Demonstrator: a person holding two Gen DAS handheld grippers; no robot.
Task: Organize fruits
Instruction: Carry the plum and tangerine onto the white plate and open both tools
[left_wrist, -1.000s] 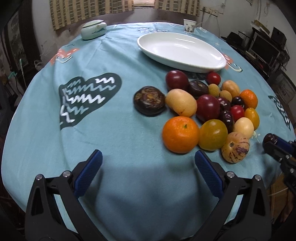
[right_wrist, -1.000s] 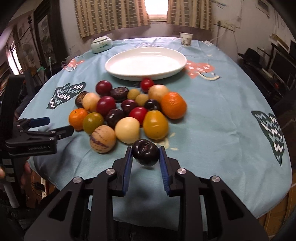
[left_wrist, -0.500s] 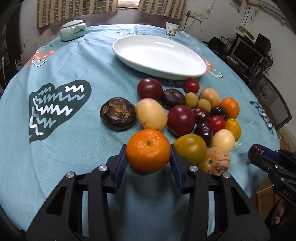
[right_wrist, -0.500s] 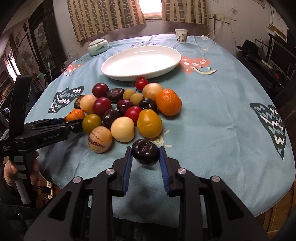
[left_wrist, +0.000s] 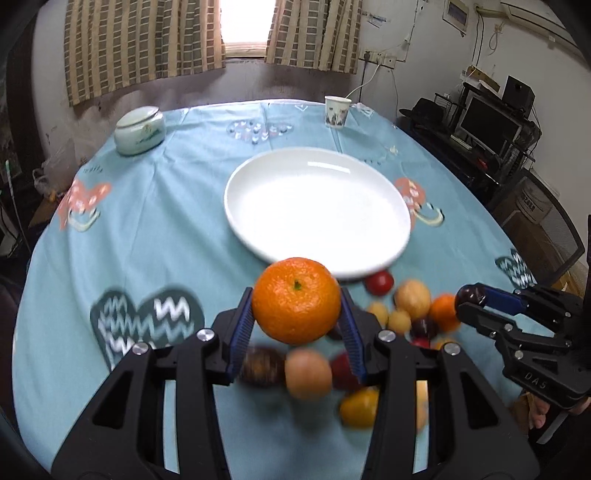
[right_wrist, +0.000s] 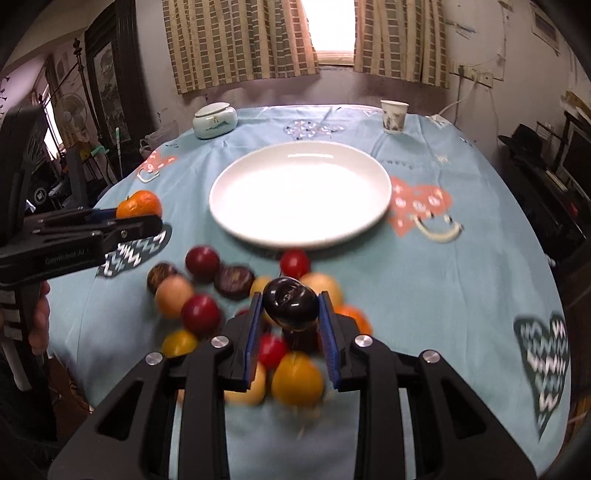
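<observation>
Grip status first: my left gripper (left_wrist: 296, 322) is clamped on the orange (left_wrist: 296, 300), both blue pads pressed to its flanks, the fruit carried clear of the cloth. Its jaws closed within the last second, and the orange is what they closed on. My right gripper (right_wrist: 290, 323) is nearly fully closed on a dark plum (right_wrist: 290, 302), likewise lifted off the table.

Position: both fruits hang above the fruit pile (right_wrist: 207, 295), on its near side relative to the white plate (left_wrist: 258, 236). The plate is bare. The pile lies on the blue tablecloth (left_wrist: 155, 229) just beside the plate's near rim.

Orientation: the orange is near-round, slightly flattened, with no long axis worth recording; its stem dimple faces my left camera, tilted a little upward. The plum shows a glossy dimple turned up toward my right camera; I cannot tell a long axis from here.

Risks, in my judgement:
- The orange is held by two narrow pads on a curved skin; a quick swing could roll it out forward.
- The plum is smooth and glossy; a slack grip could let it slip onto the pile and scatter neighbours toward the table edge.
- Both tools approach one plate; they could collide above it.
- A release from height could send round fruit rolling off the shallow rim.
</observation>
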